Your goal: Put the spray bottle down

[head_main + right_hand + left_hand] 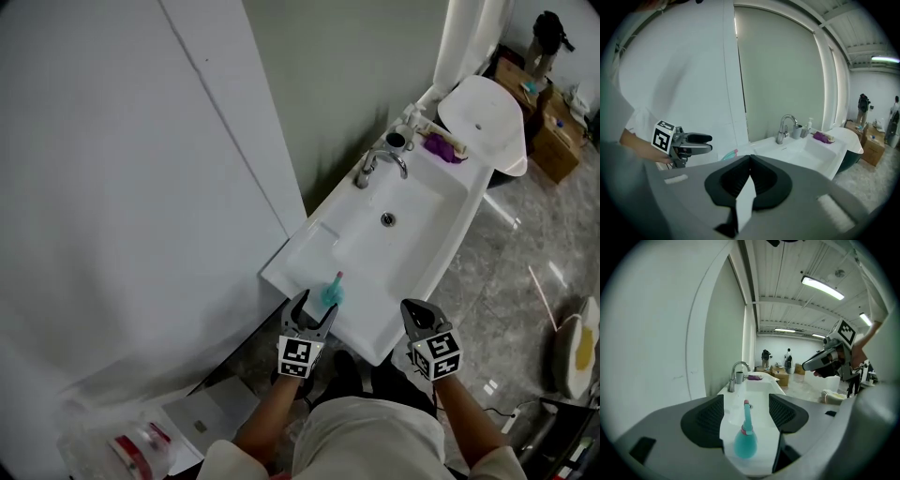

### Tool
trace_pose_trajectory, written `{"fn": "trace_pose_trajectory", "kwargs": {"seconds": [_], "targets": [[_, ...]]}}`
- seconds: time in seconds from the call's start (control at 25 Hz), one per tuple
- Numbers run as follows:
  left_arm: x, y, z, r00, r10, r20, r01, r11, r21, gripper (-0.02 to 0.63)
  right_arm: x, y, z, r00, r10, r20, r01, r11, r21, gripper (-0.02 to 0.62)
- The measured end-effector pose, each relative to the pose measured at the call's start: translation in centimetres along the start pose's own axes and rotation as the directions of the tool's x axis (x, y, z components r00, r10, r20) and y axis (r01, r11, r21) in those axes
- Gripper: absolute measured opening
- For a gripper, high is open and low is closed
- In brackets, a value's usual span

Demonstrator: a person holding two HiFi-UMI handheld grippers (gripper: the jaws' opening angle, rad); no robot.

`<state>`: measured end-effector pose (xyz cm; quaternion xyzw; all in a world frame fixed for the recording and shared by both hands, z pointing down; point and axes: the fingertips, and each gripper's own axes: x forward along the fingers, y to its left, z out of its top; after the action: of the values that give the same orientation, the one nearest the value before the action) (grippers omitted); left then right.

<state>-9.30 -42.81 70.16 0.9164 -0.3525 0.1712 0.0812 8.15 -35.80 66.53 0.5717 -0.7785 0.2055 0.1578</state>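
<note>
A teal spray bottle (330,293) with a pink tip stands on the near end of the white sink counter (370,323). My left gripper (313,314) hangs just behind and above it, open. In the left gripper view the bottle (745,441) shows in the wide gap between the pads (708,416), touching neither. My right gripper (419,314) is to the right, off the counter's near corner. Its jaws (750,157) meet at the tips, shut on nothing. The right gripper view shows the left gripper (708,143) from the side, with the bottle (727,156) partly hidden behind my own jaws.
A chrome faucet (375,165), a cup (397,141) and a purple cloth (441,147) sit at the sink's far end, and a white tub (483,120) lies beyond. A white wall panel (122,187) runs along the left. Cardboard boxes (553,131) stand far right.
</note>
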Motion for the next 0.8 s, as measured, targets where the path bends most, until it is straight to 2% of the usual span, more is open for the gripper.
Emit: {"fn": "trace_pose_trajectory", "kwargs": {"seconds": [0.16,0.28,0.4,0.56,0.8], "targets": [[-2.4,-0.4,2.1,0.999,0.026,0.024,-0.025,0.999,-0.026,0.298,-2.1,-0.6,1.3,0.999,-0.016,0.039,0.016,1.0,-0.01,0.011],[-4.3,-0.9,3.0,0.998,0.065,0.011,-0.064,0.997,-0.048,0.289,-3.7,-0.7,2.3,0.998,-0.006,0.067,0.008,1.0,-0.027,0.011],[-6.3,-1.3,3.2,0.988,0.153,-0.036,-0.154,0.987,-0.034,0.201,-5.4,-0.9,2.6,0.996,0.007,0.086,-0.004,0.999,-0.038,0.011],[-9.2,-2.9,4.2,0.973,0.228,-0.03,-0.229,0.972,-0.059,0.134,-8.1,-1.5,2.7,0.993,0.033,0.117,-0.028,0.999,-0.046,0.011],[-14.2,-6.8,5.9,0.948,0.319,-0.001,-0.318,0.944,-0.089,0.1,-13.3,-2.0,2.8,0.984,0.086,0.154,-0.073,0.993,-0.089,0.011]]}}
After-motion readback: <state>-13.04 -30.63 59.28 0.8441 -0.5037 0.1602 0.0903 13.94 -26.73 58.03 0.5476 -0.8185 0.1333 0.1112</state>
